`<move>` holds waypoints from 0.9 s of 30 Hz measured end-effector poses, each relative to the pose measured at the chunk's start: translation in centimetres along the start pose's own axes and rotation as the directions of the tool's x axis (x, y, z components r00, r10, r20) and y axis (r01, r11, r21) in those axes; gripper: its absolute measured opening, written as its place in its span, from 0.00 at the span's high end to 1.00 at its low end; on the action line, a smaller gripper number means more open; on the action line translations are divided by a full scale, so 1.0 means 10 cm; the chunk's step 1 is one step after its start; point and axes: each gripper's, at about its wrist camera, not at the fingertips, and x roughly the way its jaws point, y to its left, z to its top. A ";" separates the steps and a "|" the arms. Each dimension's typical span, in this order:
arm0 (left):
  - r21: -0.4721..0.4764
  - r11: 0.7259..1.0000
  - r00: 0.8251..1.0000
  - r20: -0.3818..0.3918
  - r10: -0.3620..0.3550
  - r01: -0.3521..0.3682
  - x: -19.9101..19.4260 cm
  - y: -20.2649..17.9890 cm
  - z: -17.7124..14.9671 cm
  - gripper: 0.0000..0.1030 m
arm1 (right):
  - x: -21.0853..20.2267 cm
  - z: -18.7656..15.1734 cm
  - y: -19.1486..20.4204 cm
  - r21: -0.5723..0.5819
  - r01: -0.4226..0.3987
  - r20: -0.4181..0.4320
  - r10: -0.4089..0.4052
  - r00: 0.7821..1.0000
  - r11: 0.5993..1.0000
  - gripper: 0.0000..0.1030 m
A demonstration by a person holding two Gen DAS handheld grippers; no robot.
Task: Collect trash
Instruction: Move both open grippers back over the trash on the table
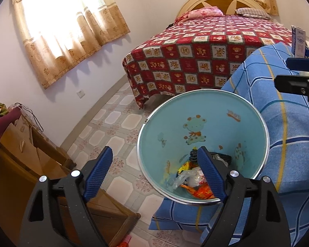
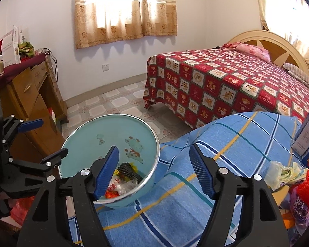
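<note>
Several scraps of trash (image 2: 121, 182), crumpled plastic and bright wrappers, lie at the bottom of the pale blue bin (image 2: 88, 127) beside the blue checked blanket (image 2: 226, 144); more (image 2: 284, 171) sits at three o'clock in the right view. They look light, soft and slippery, best pinched at a bunched fold. Both the left gripper (image 1: 154, 175) and the right gripper (image 2: 154, 170) gape empty. That heap is cut off at the frame edge.
</note>
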 end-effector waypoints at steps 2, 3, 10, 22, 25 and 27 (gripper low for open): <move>0.007 1.000 1.000 -0.001 -0.009 0.009 0.00 -0.06 0.00 0.19 | -0.05 -0.03 -0.04 0.004 0.014 0.005 -0.014 1.000 1.000 0.28; 0.012 1.000 1.000 -0.001 -0.012 0.012 0.00 -0.09 0.01 0.18 | -0.07 -0.04 -0.07 0.011 0.022 0.007 -0.022 1.000 1.000 0.28; 0.032 0.999 1.000 0.009 -0.028 0.027 -0.02 -0.26 0.05 0.11 | -0.18 -0.14 -0.28 0.050 0.061 0.005 -0.062 0.998 0.997 0.25; 0.105 0.985 0.988 0.057 -0.141 0.134 -0.17 -0.88 0.25 0.10 | -0.72 -0.57 -0.79 0.113 0.191 -0.019 -0.191 0.981 0.975 0.24; 0.130 0.978 0.982 0.068 -0.174 0.164 -0.20 -1.10 0.31 0.10 | -0.91 -0.71 -0.95 0.149 0.232 -0.017 -0.233 0.972 0.961 0.22; 0.150 0.971 0.978 0.075 -0.197 0.185 -0.23 -1.28 0.36 0.10 | -1.03 -0.80 -1.06 0.171 0.258 -0.018 -0.258 0.966 0.951 0.22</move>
